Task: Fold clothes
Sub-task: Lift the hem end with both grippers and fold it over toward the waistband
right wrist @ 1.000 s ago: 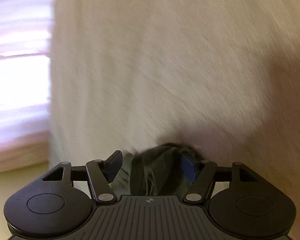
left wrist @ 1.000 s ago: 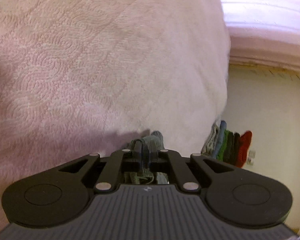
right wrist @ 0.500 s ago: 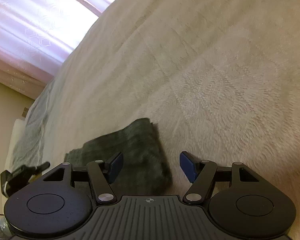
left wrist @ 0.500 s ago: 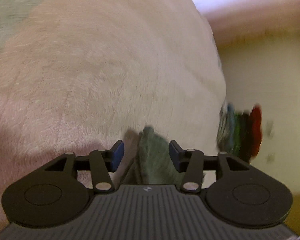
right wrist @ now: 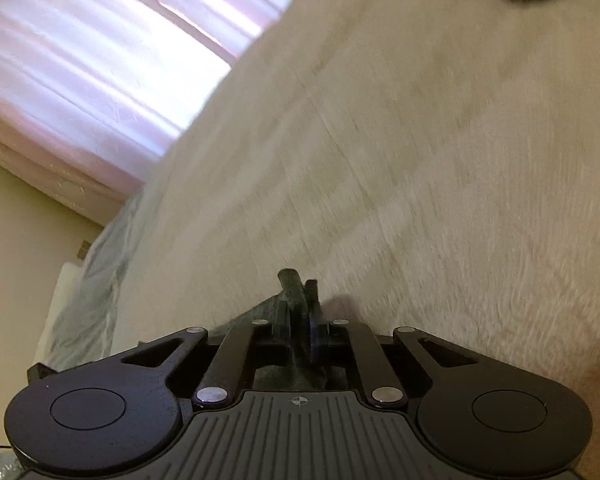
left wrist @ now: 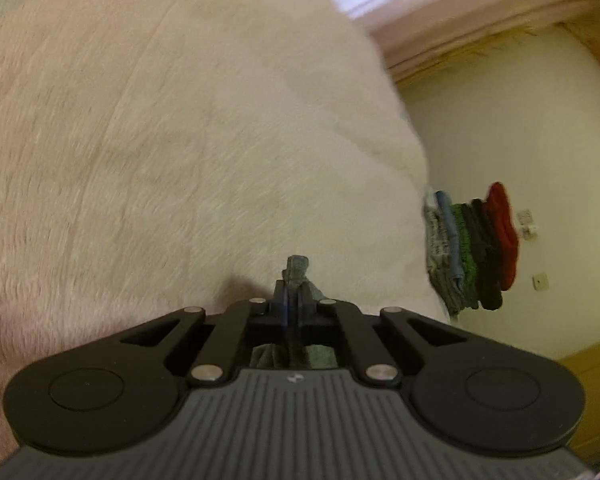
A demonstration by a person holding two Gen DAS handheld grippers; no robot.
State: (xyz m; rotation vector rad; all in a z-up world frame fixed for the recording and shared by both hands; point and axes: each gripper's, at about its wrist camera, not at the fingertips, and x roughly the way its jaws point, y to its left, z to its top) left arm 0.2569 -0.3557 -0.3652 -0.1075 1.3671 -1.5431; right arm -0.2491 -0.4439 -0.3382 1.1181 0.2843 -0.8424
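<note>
Cream quilted bedspread (left wrist: 188,128) fills both wrist views, blurred by motion. Against it, a dark grey-green garment (left wrist: 298,270) is pinched in the left tool (left wrist: 294,300), whose fingers are pressed together with a tuft of cloth sticking out past the tips and more fabric bunched behind them. The right tool (right wrist: 300,312) is likewise clamped tight on the same dark cloth (right wrist: 290,280), a fold poking out beyond its blue-padded fingers. Off the bed's right edge in the left view sits a stack of folded clothes (left wrist: 472,248), red, black, green and blue, against a pale wall. Pink curtains (right wrist: 84,56) glow at upper left in the right view.
</note>
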